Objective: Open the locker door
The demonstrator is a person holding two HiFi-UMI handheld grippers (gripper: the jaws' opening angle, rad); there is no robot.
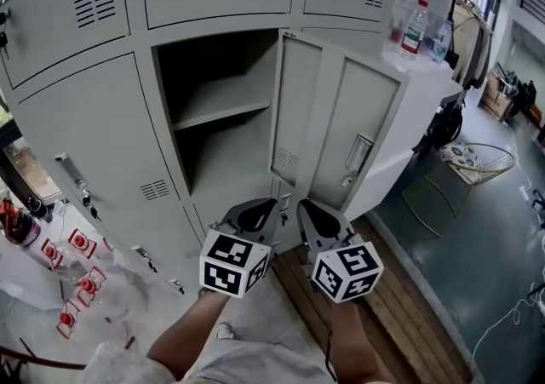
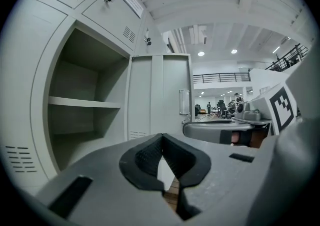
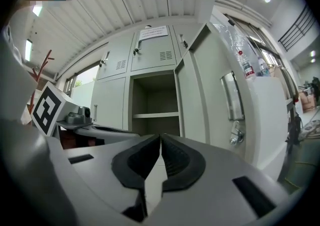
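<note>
Left gripper (image 2: pixel 162 139), right gripper (image 3: pixel 160 139) nearest, side by side, both jaw pairs pressed together, nothing between. Locker door (image 1: pixel 328 118) ahead, standing wide open, shelf (image 1: pixel 223 110) exposed. Task looks done. Any widening: nudge near handle (image 1: pixel 358 154), not hinge side.

Head view steeply down, gripper views level, all toward locker (image 1: pixel 220 76).

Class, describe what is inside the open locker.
One shelf divides the open locker; both spaces look bare. The left gripper and right gripper cover its floor in their own views.
</note>
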